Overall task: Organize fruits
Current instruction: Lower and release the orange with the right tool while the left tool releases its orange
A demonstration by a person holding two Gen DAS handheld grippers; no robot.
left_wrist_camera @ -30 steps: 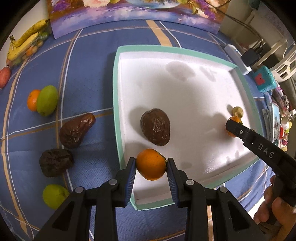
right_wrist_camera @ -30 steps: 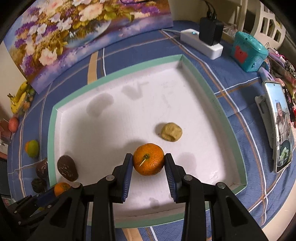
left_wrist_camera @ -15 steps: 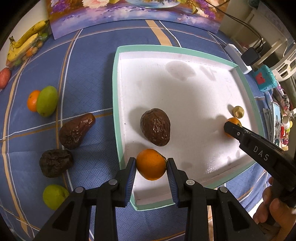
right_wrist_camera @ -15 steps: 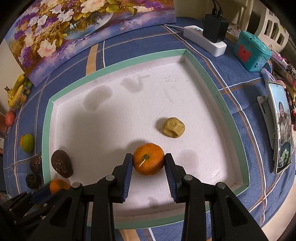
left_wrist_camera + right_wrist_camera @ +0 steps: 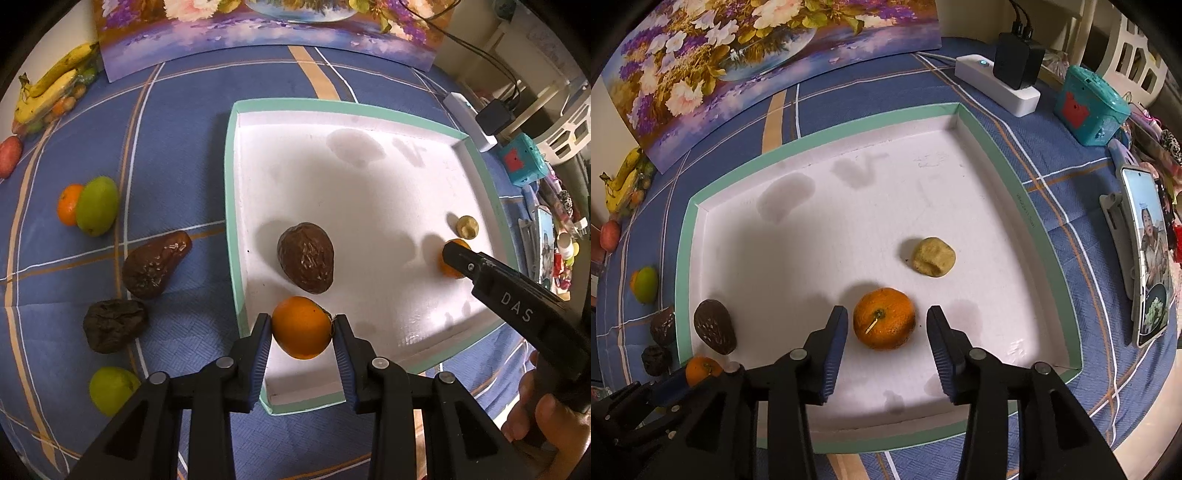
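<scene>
A white tray with a mint rim (image 5: 231, 206) (image 5: 683, 258) lies on the blue checked cloth. My left gripper (image 5: 301, 334) is shut on an orange (image 5: 301, 326) just above the tray's near left corner. My right gripper (image 5: 886, 328) has its jaws opening; a second orange (image 5: 884, 318) sits on the tray floor between them, and the pads stand clear of it. A dark wrinkled avocado (image 5: 306, 256) (image 5: 714, 326) and a small tan lump (image 5: 933, 256) (image 5: 467, 226) also lie in the tray.
Left of the tray lie two dark wrinkled fruits (image 5: 153, 264) (image 5: 112, 325), two green fruits (image 5: 96, 205) (image 5: 110, 389) and a small orange (image 5: 68, 204). Bananas (image 5: 51, 88) lie far left. A flower painting (image 5: 768, 59), power strip (image 5: 997, 88), teal box (image 5: 1089, 107) and phone (image 5: 1148, 254) border the tray.
My right gripper's jaws have spread apart and let go of the orange, which now rests on the tray floor. The left gripper keeps its orange and has not moved.
</scene>
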